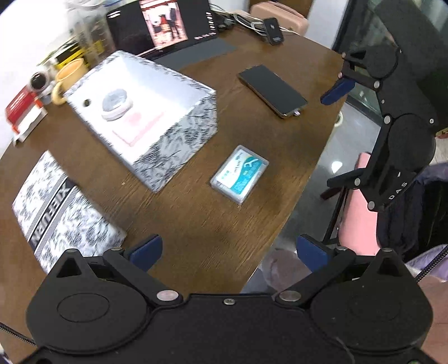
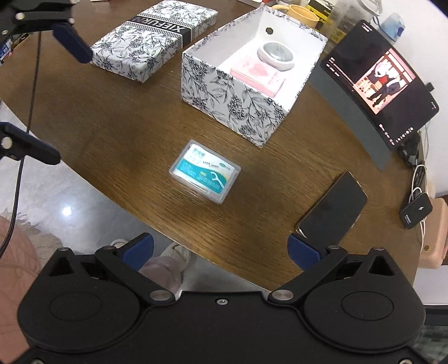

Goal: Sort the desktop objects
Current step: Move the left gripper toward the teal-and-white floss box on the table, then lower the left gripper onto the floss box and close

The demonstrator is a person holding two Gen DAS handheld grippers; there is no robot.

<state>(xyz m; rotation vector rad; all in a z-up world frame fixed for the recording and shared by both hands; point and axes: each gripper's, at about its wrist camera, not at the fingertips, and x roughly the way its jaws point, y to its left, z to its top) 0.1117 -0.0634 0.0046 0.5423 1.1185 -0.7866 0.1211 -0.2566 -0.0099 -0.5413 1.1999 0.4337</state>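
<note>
An open floral-patterned box (image 1: 173,145) (image 2: 238,106) stands on the round wooden table; inside lie a round white-and-grey case (image 1: 116,103) (image 2: 277,56) and a pink flat pack (image 1: 140,126) (image 2: 259,74). Its lid (image 1: 58,207) (image 2: 154,39) lies apart on the table. A clear floss-pick case (image 1: 240,173) (image 2: 205,170) rests between the box and the table edge. A black phone (image 1: 273,91) (image 2: 333,210) lies near the edge. My left gripper (image 1: 228,252) (image 2: 56,109) hovers open and empty above the near edge. My right gripper (image 2: 221,252) (image 1: 333,137) is likewise open and empty.
A tablet (image 1: 162,22) (image 2: 383,84) playing video stands at the back on a grey mat. A yellow mug (image 1: 68,78) (image 2: 303,15), a small camera (image 1: 39,81) and clutter sit behind the box. A black charger (image 2: 415,210) with cables lies at the rim. A pink chair (image 1: 361,207) stands beside the table.
</note>
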